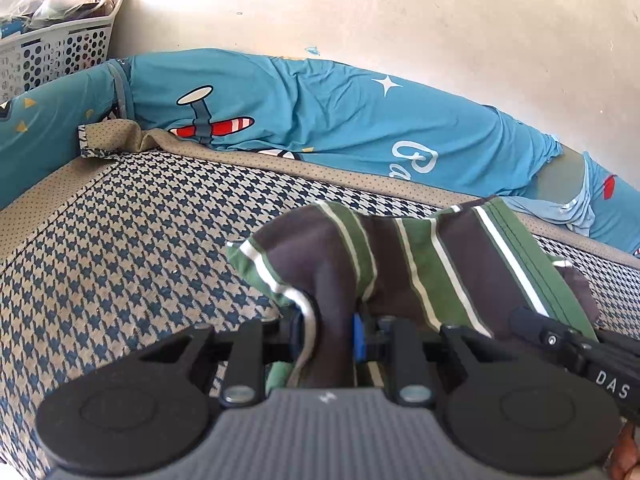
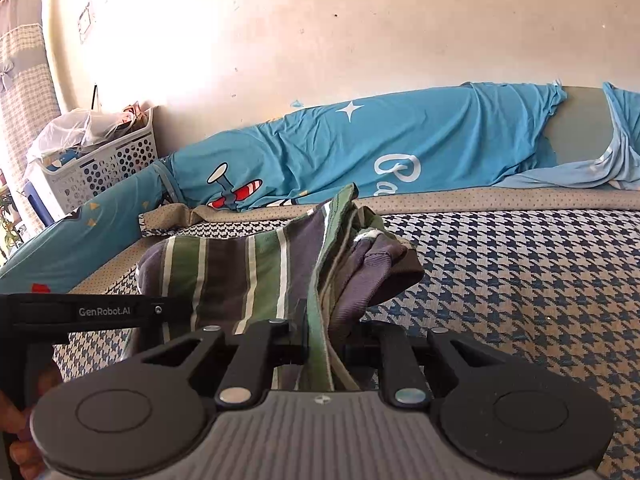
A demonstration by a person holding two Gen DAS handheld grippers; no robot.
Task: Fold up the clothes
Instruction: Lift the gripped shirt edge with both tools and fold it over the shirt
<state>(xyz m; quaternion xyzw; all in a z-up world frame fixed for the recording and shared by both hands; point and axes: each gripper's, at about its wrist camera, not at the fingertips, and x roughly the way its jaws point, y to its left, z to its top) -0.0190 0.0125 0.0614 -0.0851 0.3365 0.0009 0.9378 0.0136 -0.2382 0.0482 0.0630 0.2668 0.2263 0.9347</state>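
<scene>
Two grippers, left (image 1: 326, 338) and right (image 2: 326, 344), each pinch the soft, light striped shirt (image 2: 248, 276) over the mat (image 2: 520, 280); edge holds suit it.

A lived-in bedroom of a home is indicated. A bed is covered by a blue-and-beige houndstooth woven mat (image 2: 520, 280) and bordered by a long teal padded bumper printed with a red-and-white aeroplane (image 2: 360, 152), set against a scuffed cream plaster wall (image 2: 320, 40). A white perforated plastic laundry basket stuffed with bags (image 2: 104, 164) is kept in the corner, beside a checked fabric hanging (image 2: 24, 80).
</scene>
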